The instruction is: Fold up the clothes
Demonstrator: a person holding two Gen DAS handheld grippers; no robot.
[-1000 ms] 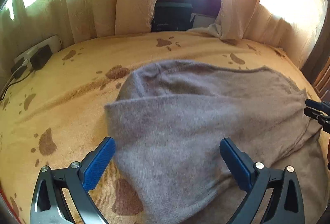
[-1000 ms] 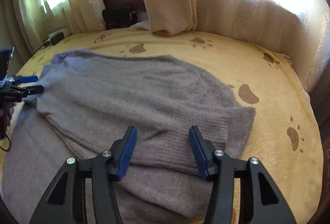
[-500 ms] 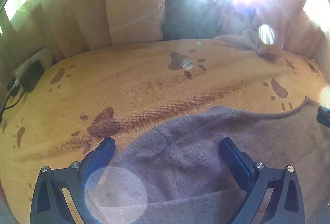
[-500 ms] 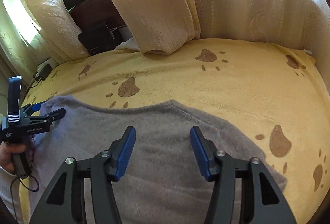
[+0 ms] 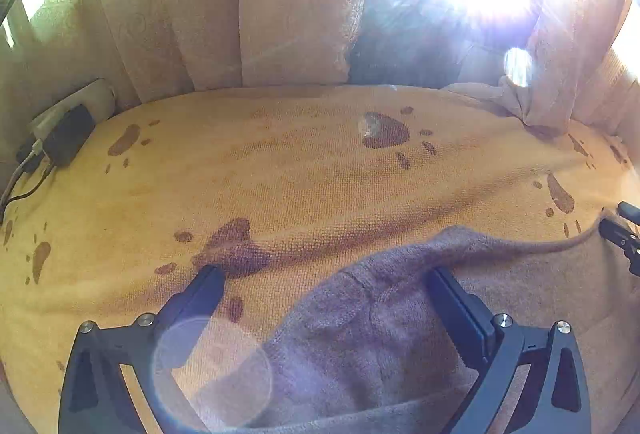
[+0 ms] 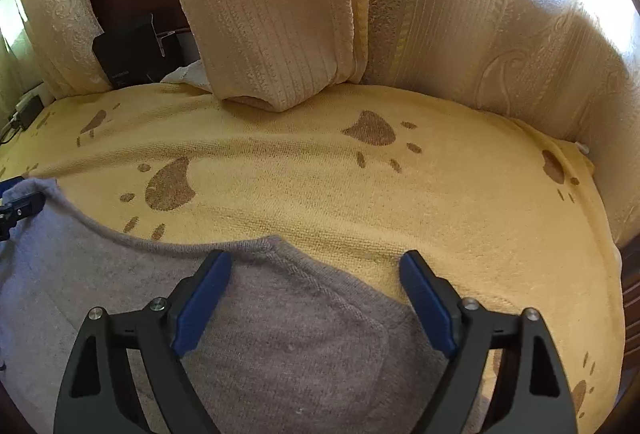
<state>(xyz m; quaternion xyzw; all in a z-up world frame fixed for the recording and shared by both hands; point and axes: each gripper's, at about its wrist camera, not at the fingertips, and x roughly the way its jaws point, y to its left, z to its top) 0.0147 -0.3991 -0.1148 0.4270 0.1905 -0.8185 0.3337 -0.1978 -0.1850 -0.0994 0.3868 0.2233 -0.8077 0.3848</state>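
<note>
A yellow paw-print blanket (image 6: 400, 202) carries the grey knit sweater (image 6: 280, 334), spread flat. Both grippers poise over its far edge: left gripper (image 5: 324, 288) wide open, right gripper (image 6: 316, 270) opening, neither gripping. Next, probably pinching that edge.

Ahead of us the yellow paw-print blanket (image 6: 400, 194) covering the bed is lying bare and flat, giving our right tool (image 6: 316, 276), whose jaws are opening over the edge of the grey knitted sweater (image 6: 260, 334), free passage forward and to the right. Our left tool (image 5: 324, 284) is standing wide with the same open blanket (image 5: 280, 186) beyond it. The cream patterned curtains (image 6: 460, 26) are closing off the far side, one ribbed fold (image 6: 264, 14) hanging down onto the blanket. At the left edge a white power strip with a black adapter (image 5: 68, 126) and its cables is blocking that corner.
</note>
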